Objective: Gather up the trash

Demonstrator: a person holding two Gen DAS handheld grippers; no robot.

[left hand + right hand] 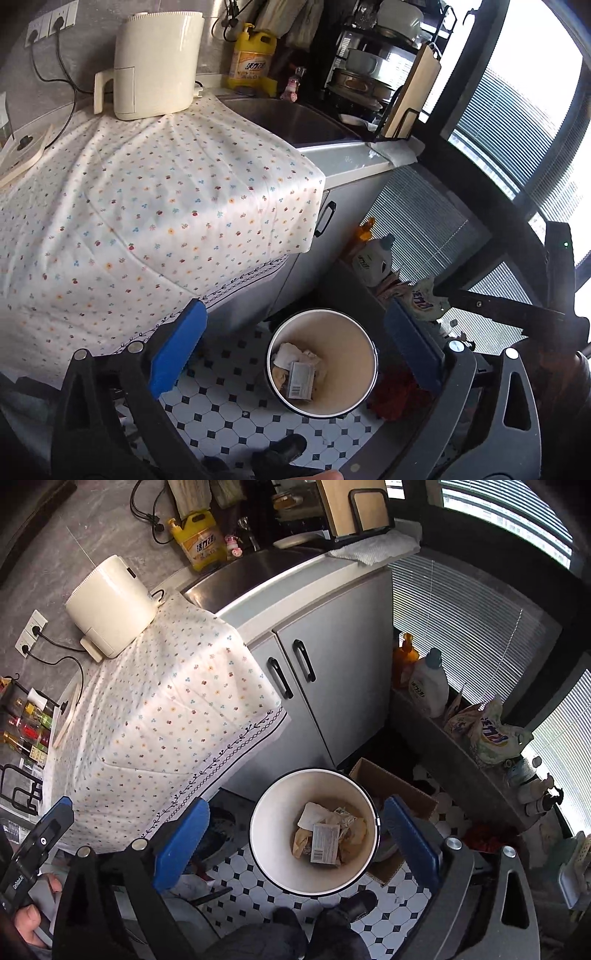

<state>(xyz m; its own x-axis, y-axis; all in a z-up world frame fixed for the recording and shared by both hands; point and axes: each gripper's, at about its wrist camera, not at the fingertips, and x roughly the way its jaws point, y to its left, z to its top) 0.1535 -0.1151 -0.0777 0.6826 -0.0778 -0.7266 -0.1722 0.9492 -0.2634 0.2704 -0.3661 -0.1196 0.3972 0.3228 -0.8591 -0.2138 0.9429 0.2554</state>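
A white round trash bin (356, 354) (273, 834) stands on the tiled floor beside the counter. Inside it lie crumpled paper (286, 354) (310, 816), a small barcoded box (301, 380) (325, 843) and other wrappers. My left gripper (295, 343) hangs high above the bin, its blue pads (177, 350) wide apart and nothing between them. My right gripper (295, 834) is also above the bin, open and empty, its blue pads (183, 843) framing the bin. In the right wrist view the left gripper's body (33, 849) shows at the left edge, held by a hand (33, 919).
A flower-print cloth (147, 221) (166, 716) covers the counter, with a cream appliance (155, 62) (110, 609) and a sink (295, 118) behind. A cardboard box (391, 786) sits by the bin. Detergent bottles (428, 686) and bags line a ledge under the blinds. A foot (354, 901) stands near the bin.
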